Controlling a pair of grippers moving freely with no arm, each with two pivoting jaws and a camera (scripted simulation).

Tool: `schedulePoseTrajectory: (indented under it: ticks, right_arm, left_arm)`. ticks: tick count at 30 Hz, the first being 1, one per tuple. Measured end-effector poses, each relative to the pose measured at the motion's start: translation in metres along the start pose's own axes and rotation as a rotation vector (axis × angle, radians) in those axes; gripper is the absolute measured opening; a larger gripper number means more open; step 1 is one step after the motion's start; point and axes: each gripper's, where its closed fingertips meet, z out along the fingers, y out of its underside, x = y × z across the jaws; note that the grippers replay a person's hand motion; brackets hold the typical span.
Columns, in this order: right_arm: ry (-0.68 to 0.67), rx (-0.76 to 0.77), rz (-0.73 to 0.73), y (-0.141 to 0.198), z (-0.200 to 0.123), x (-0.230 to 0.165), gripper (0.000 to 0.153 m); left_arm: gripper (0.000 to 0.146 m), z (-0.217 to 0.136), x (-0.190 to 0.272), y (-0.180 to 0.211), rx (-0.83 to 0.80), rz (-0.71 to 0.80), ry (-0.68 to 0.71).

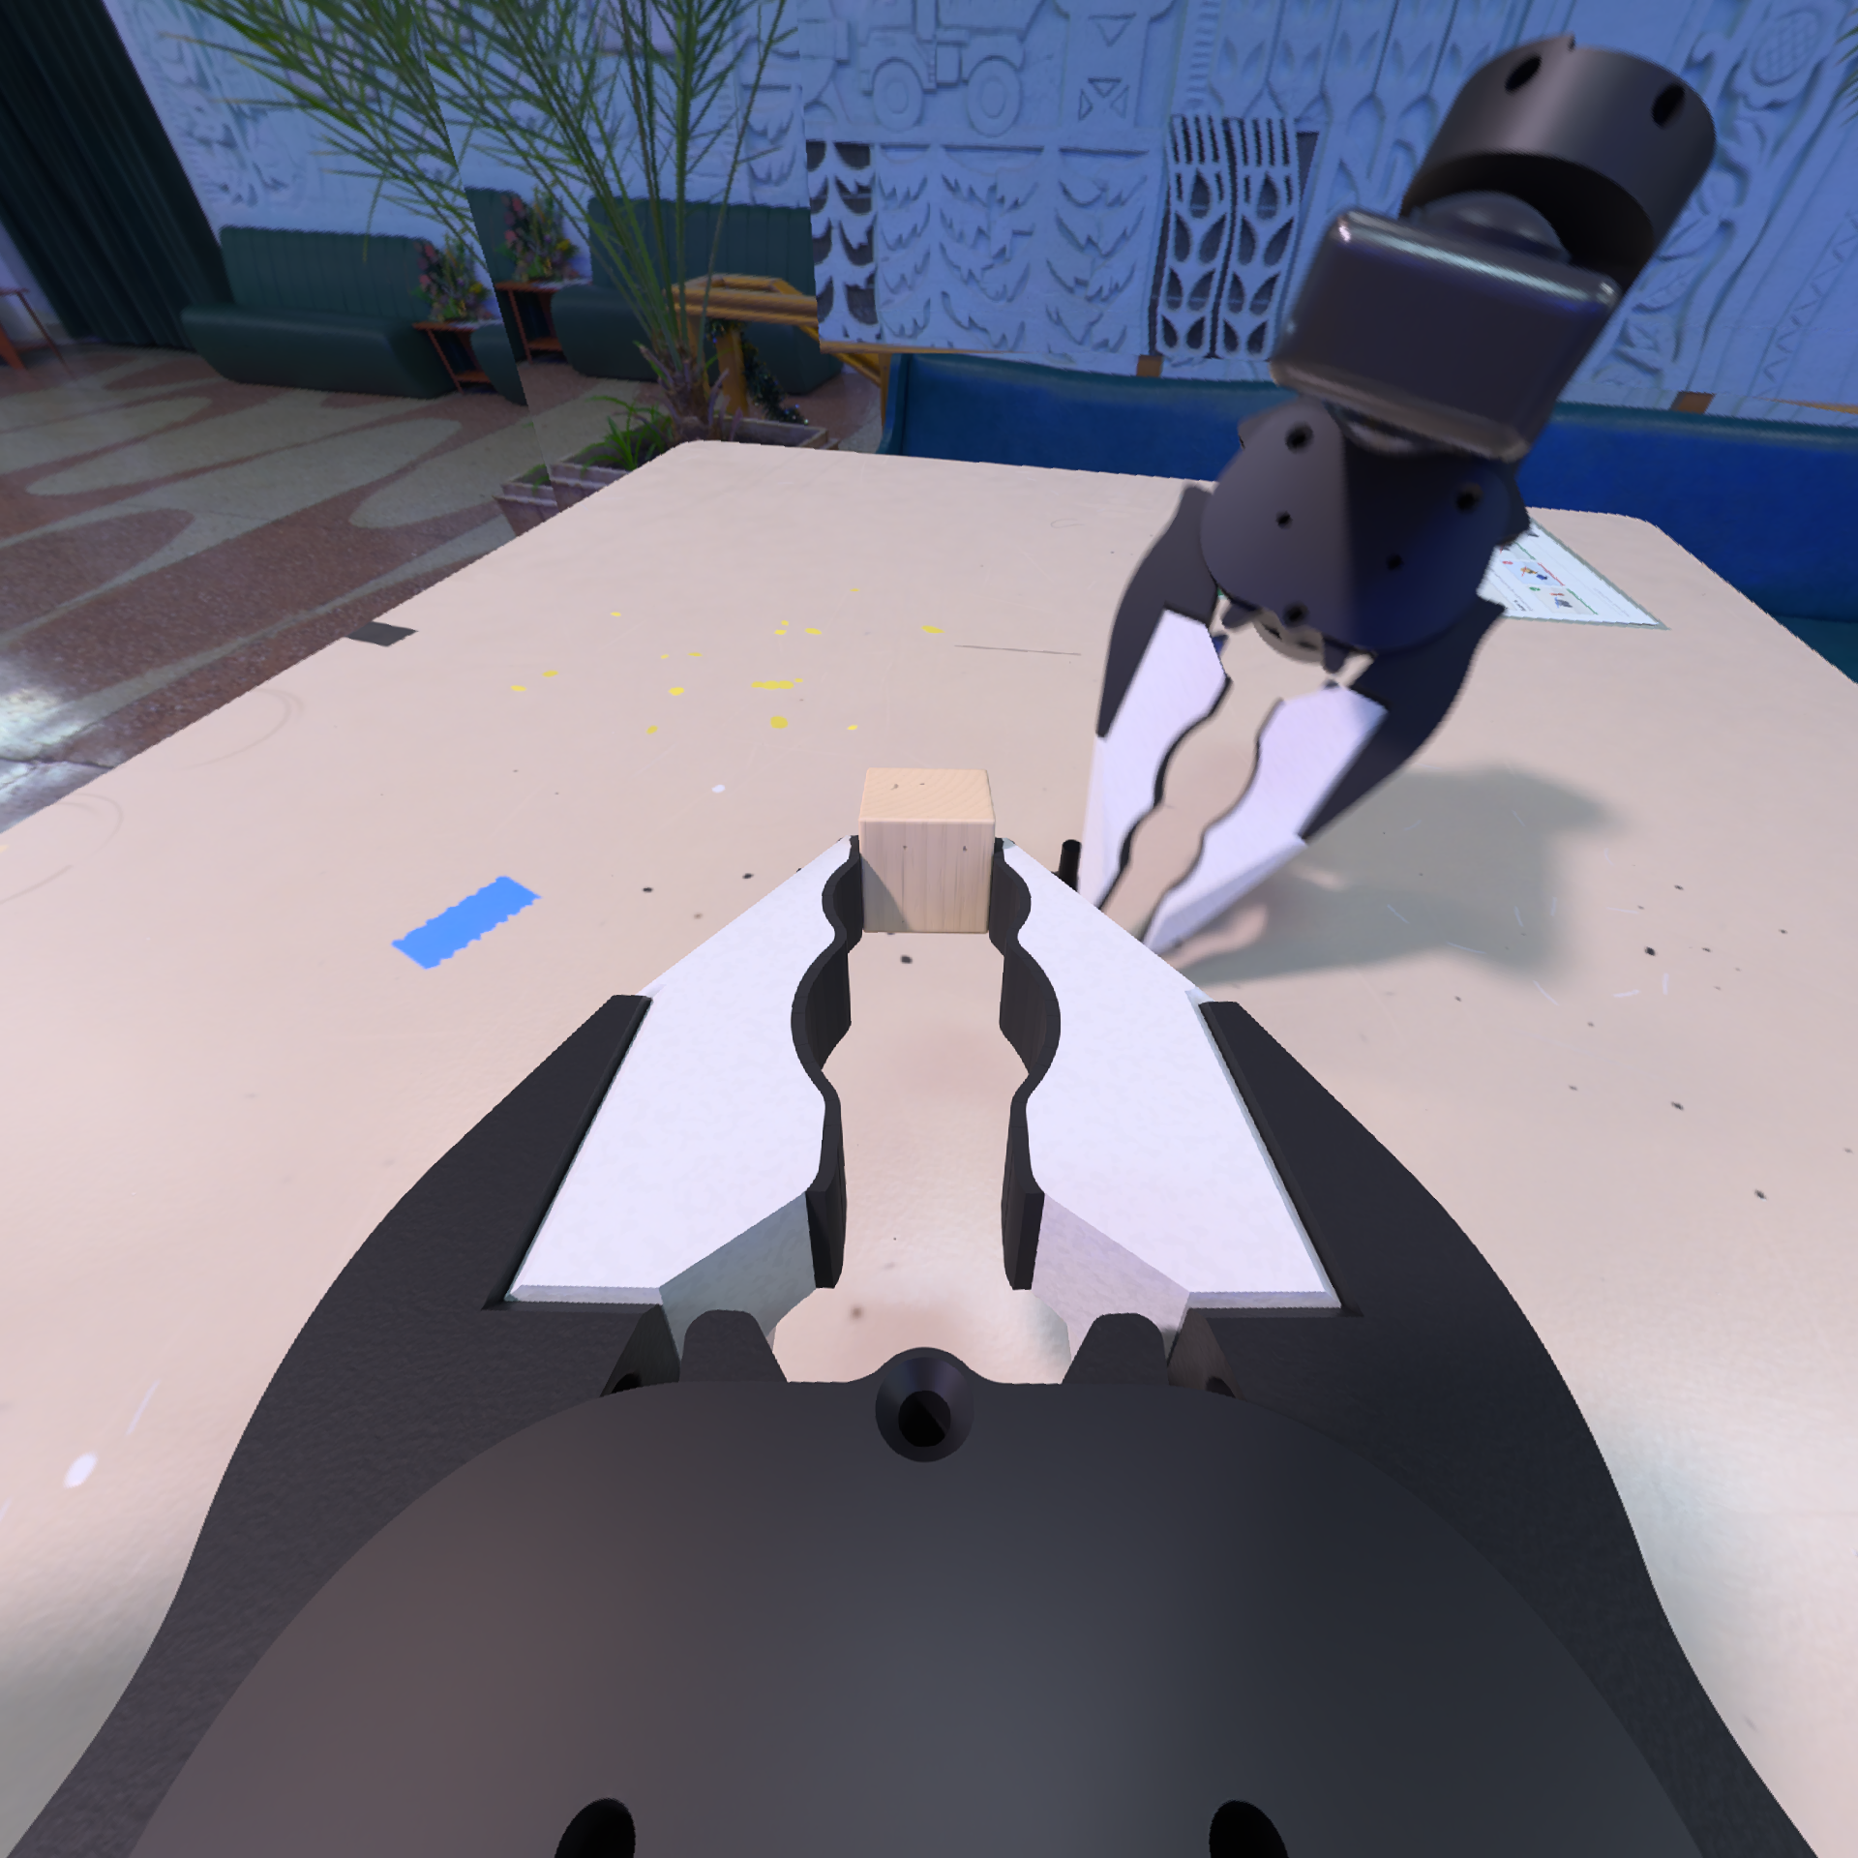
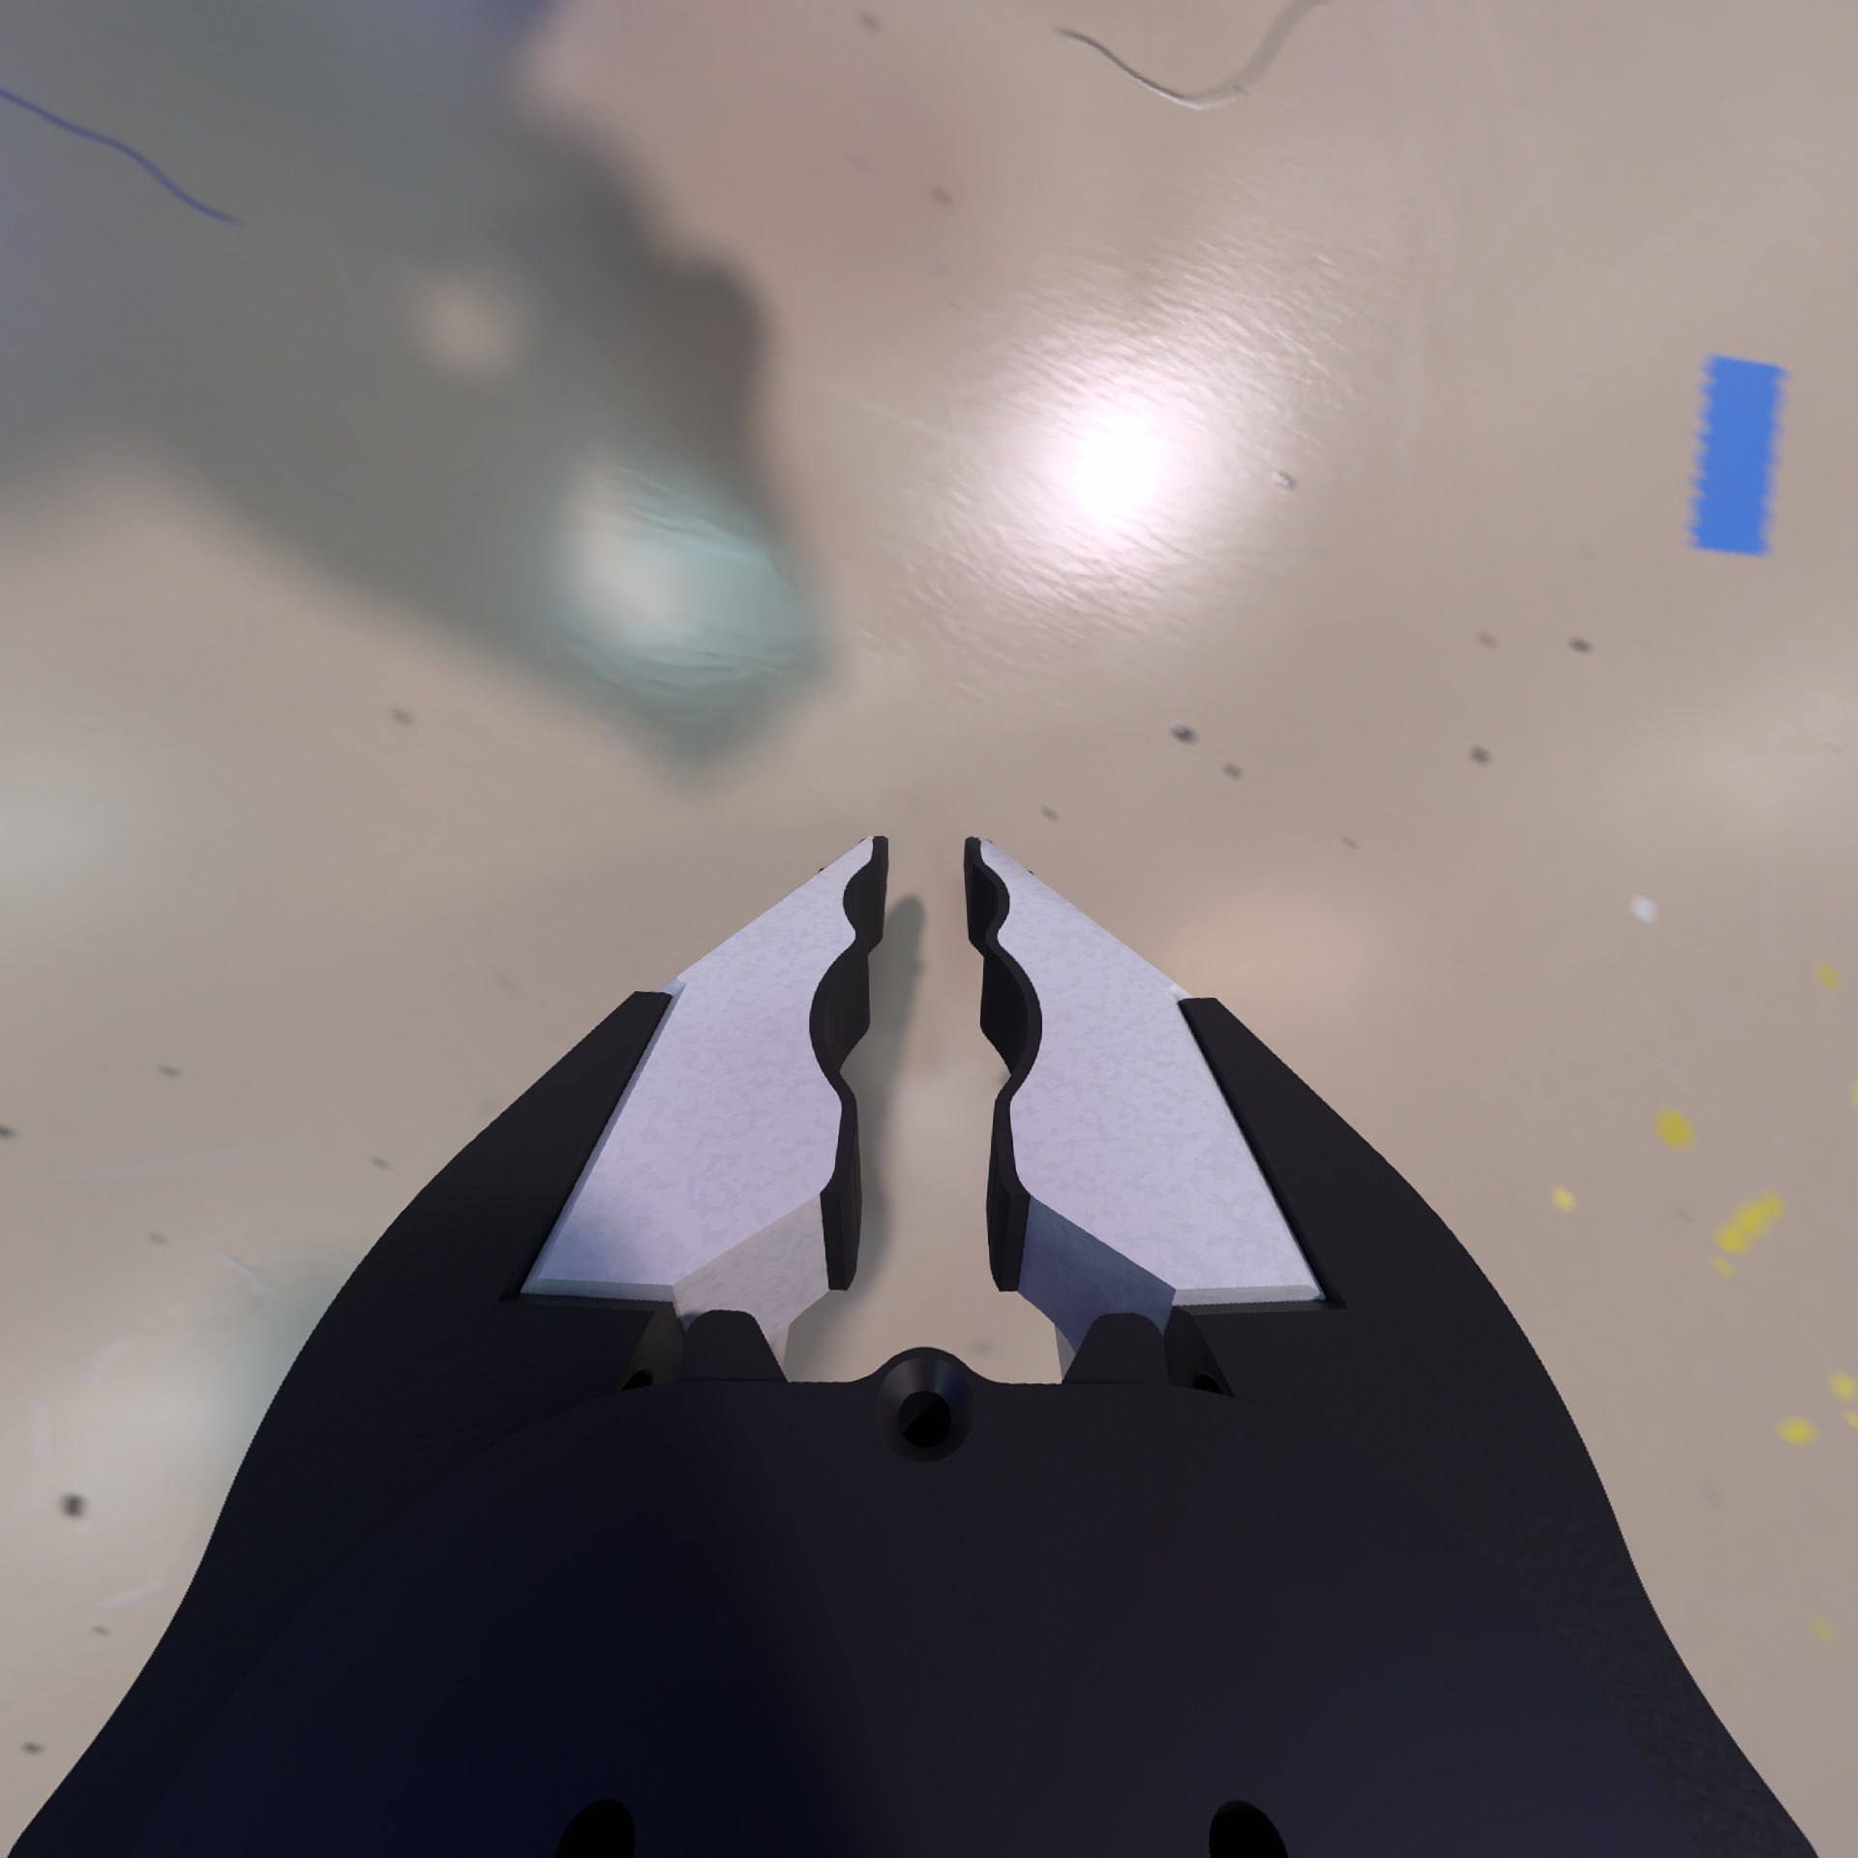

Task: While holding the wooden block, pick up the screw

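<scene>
My left gripper (image 1: 925,867) is shut on a pale wooden block (image 1: 925,850), held between its fingertips just over the beige table (image 1: 302,1106). A small black object, likely the screw (image 1: 1068,855), shows just past my left gripper's right fingertip and is mostly hidden by it. My right gripper (image 1: 1131,920) points steeply down with its tips at the table, just right of that object. In the right wrist view my right gripper (image 2: 925,853) has a narrow gap between its fingers with nothing in it. The screw does not show there.
A blue tape strip (image 1: 465,920) lies left of the block and shows in the right wrist view (image 2: 1737,468). Yellow flecks (image 1: 774,686) dot the table farther back. A printed sheet (image 1: 1568,588) lies at the far right corner. A blue bench (image 1: 1005,412) stands behind the table.
</scene>
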Motion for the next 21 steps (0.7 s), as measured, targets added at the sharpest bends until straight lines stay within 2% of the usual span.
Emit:
schedulePoseTrajectory:
  ticks: [8, 14, 16, 21]
  right_arm:
    - [0.079, 0.091, 0.009, 0.001, -0.032, 0.034, 0.022]
    - [0.091, 0.089, 0.079, 0.02, -0.019, 0.043, 0.02]
    - [0.099, 0.085, 0.114, 0.023, -0.012, 0.053, 0.019]
    - [0.143, 0.097, 0.096, 0.026, -0.001, 0.088, 0.017]
  left_arm:
    - [0.024, 0.004, -0.001, 0.008, -0.017, -0.045, 0.025]
    - [0.024, 0.006, 0.002, 0.01, -0.019, -0.066, 0.047]
    - [0.024, 0.006, 0.001, 0.012, -0.023, -0.067, 0.047]
    - [0.024, 0.008, 0.001, 0.016, -0.033, -0.085, 0.055]
